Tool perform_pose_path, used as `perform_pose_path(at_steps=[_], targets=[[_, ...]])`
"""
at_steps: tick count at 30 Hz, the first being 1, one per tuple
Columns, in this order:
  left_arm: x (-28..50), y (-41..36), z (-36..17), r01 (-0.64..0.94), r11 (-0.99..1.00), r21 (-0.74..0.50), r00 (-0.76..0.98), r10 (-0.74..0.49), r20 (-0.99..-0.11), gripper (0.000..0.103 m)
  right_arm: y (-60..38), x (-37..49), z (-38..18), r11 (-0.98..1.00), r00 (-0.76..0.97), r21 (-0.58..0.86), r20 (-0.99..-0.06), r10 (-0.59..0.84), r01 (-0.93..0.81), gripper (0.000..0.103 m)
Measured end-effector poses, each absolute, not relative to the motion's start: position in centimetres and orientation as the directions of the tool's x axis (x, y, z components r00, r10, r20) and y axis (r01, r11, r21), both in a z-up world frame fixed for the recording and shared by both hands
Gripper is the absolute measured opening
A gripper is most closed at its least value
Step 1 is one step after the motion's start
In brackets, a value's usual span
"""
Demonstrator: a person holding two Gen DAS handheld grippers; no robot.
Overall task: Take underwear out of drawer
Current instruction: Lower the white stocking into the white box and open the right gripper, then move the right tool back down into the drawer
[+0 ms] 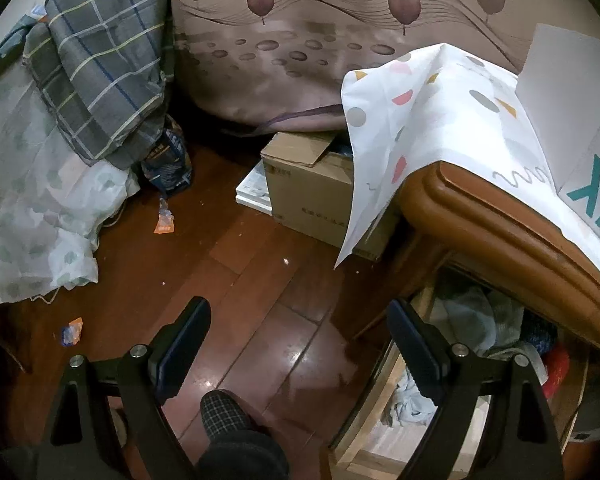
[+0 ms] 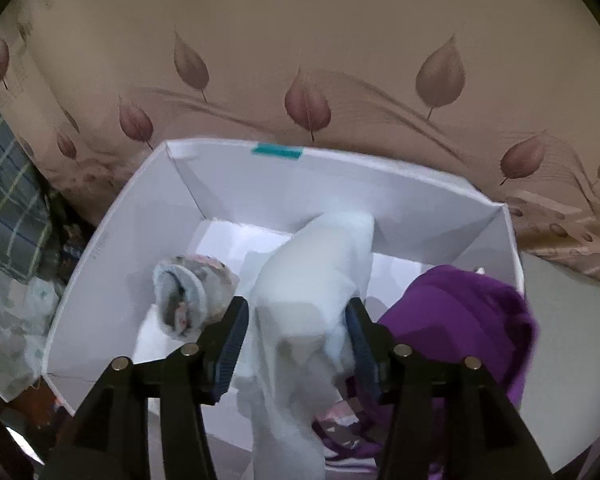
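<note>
White underwear (image 2: 316, 300) hangs between the jaws of the right gripper (image 2: 296, 340) above a white box (image 2: 100, 248), and the pads stand apart enough that the cloth looks released or nearly so rather than pinched; whether either pad touches the fabric cannot be told through the blur. Part of the garment drapes over the near wall of the box and trails outside it, so the likeliest mishap is that its weight pulls it over the rim onto whatever lies below. A rolled grey piece (image 2: 192, 296) and a purple garment (image 2: 460, 320) already lie in the box, the purple one bulging over the right wall, and a careless withdrawal could snag it on the right finger and drag it out. The left gripper (image 1: 300, 344) is wide open and empty, hovering over the wooden floor (image 1: 240, 280) beside the open drawer (image 1: 380, 400), where pale blue clothes (image 1: 472, 320) sit under the edge of the dresser top (image 1: 500, 208). A slippered foot (image 1: 224, 412) stands just below the left gripper. The patterned cloth (image 1: 400, 128) hanging off the dresser could catch on an arm reaching back in.
</note>
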State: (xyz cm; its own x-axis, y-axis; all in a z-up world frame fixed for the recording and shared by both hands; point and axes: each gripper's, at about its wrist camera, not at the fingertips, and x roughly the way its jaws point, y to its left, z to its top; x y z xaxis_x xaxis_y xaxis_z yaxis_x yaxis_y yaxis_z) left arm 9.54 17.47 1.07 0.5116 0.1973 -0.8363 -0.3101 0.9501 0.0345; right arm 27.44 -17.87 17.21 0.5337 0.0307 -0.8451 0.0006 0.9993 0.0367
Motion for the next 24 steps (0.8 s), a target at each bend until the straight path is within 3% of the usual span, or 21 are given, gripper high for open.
perform_pose_path(at_steps=[10,14,18,24], targets=[[9.8,16.6,1.1,-0.282,0.958,0.044,0.514,0.19,-0.837,0.088,-17.8,19.6,23.2,0.993,0.62,0.053,-0.777,0.105,-0.101,0.054],[9.7,16.6,0.9,-0.282,0.958,0.041,0.511,0.187,-0.839,0.088,-18.7,14.7,23.2,0.99,0.617,0.076,-0.775,0.136,-0.123,0.057],[9.6,16.6,0.9,-0.282,0.958,0.044,0.513,0.19,-0.837,0.088,-19.7,9.9,20.5,0.989,0.588,0.064,-0.798,0.133,-0.136,0.059],[9.7,16.5,0.9,-0.281,0.958,0.055,0.51,0.197,-0.837,0.088,-20.2,5.7,11.3,0.98,0.456,0.068,-0.878,0.147,-0.185,0.059]])
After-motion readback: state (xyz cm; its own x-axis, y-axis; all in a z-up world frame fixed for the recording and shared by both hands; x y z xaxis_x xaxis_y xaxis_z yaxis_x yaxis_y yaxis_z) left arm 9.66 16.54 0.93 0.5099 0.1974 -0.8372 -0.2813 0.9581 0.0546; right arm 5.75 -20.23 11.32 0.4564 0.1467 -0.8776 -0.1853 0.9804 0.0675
